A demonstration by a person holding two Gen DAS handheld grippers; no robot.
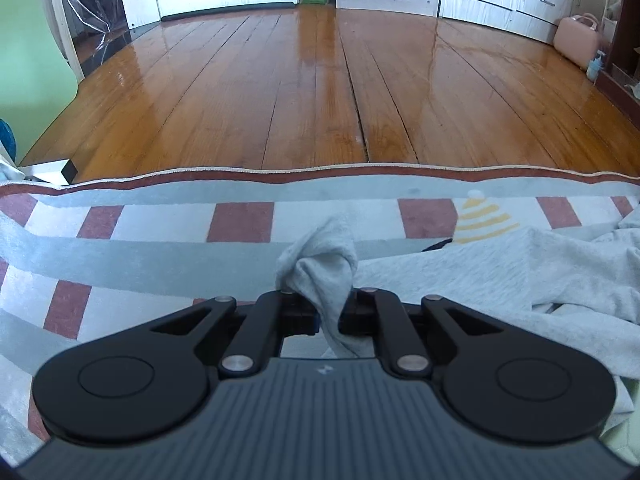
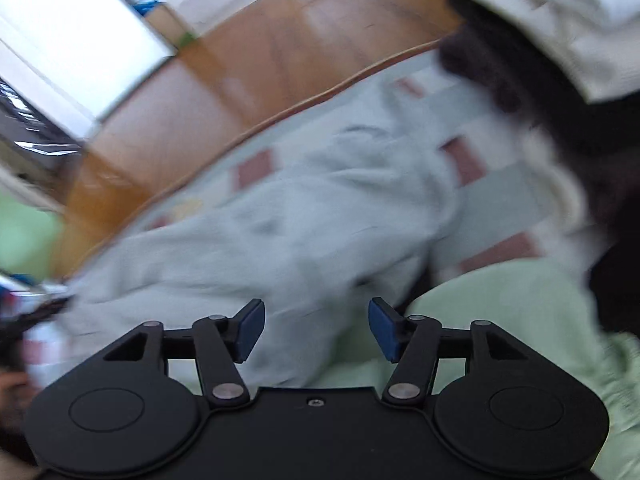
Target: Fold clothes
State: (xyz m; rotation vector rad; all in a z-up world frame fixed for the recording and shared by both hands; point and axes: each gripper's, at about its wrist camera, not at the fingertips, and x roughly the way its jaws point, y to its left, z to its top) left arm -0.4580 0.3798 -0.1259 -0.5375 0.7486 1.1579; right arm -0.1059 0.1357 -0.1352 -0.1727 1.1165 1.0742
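A light grey garment (image 1: 500, 276) lies rumpled on the striped rug (image 1: 140, 240), spreading to the right. My left gripper (image 1: 329, 312) is shut on a bunched corner of it, and the pinched cloth (image 1: 320, 264) sticks up between the fingers. In the blurred right wrist view the same grey garment (image 2: 280, 232) stretches across the rug (image 2: 496, 184). My right gripper (image 2: 316, 328) hovers above it, open, blue pads (image 2: 250, 332) wide apart with nothing between them.
Wooden floor (image 1: 320, 88) lies beyond the rug's far edge. A pink case (image 1: 576, 40) stands by white cabinets at far right. A pale green cloth (image 2: 520, 320) lies near the right gripper. Dark and white clothes (image 2: 540, 40) sit at upper right. A hand (image 2: 12, 392) shows at left.
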